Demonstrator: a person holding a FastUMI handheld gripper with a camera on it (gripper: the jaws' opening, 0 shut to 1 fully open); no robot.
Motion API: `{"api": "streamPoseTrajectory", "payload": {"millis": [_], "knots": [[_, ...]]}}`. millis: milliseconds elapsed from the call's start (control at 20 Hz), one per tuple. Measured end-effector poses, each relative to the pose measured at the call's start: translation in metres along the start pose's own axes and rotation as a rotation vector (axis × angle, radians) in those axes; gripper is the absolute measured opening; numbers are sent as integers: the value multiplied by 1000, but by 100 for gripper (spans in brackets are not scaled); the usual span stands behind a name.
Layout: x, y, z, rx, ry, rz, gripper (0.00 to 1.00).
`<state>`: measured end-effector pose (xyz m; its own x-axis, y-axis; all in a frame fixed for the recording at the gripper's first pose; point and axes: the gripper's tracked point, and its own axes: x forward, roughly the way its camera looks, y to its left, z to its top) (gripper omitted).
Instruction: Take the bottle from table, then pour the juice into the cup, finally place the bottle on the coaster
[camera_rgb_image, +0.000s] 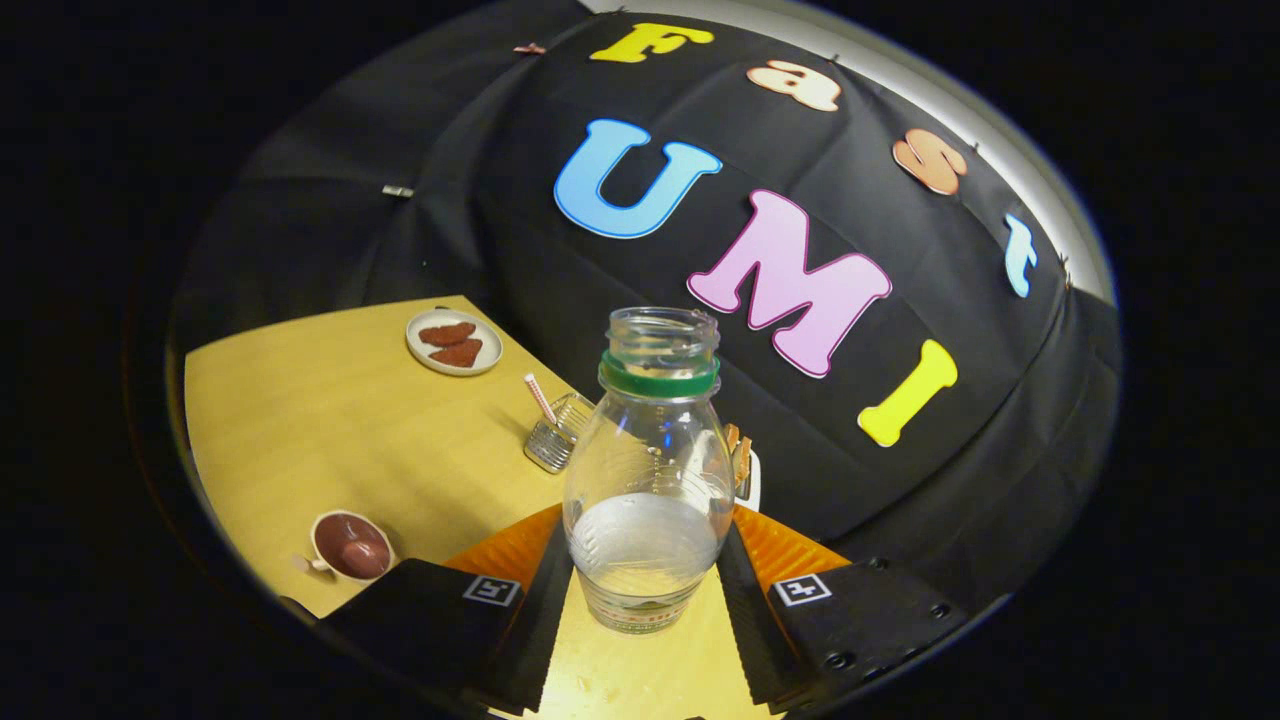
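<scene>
A: Where is the bottle?
B: Between the gripper fingers, pinched at its lower body, tilted above the tabletop.
A: Handling?
B: Probably light, smooth, slippery; uncapped, so it could spill.

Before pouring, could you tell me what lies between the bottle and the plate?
In the gripper view, a glass with a straw stands between the bottle and plate.

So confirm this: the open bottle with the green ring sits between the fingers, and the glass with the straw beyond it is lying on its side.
Not quite. In the gripper view the bottle with the green ring is open and between the gripper fingers, but the glass with the straw stands upright on the table.
</scene>
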<state>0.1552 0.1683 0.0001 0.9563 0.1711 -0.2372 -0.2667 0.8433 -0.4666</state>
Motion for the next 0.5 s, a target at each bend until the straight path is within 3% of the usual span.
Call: {"api": "streamPoseTrajectory", "payload": {"millis": [200, 500], "knots": [[17, 7, -4, 176, -41, 49, 76], [54, 28, -24, 328, -88, 116, 76]]}}
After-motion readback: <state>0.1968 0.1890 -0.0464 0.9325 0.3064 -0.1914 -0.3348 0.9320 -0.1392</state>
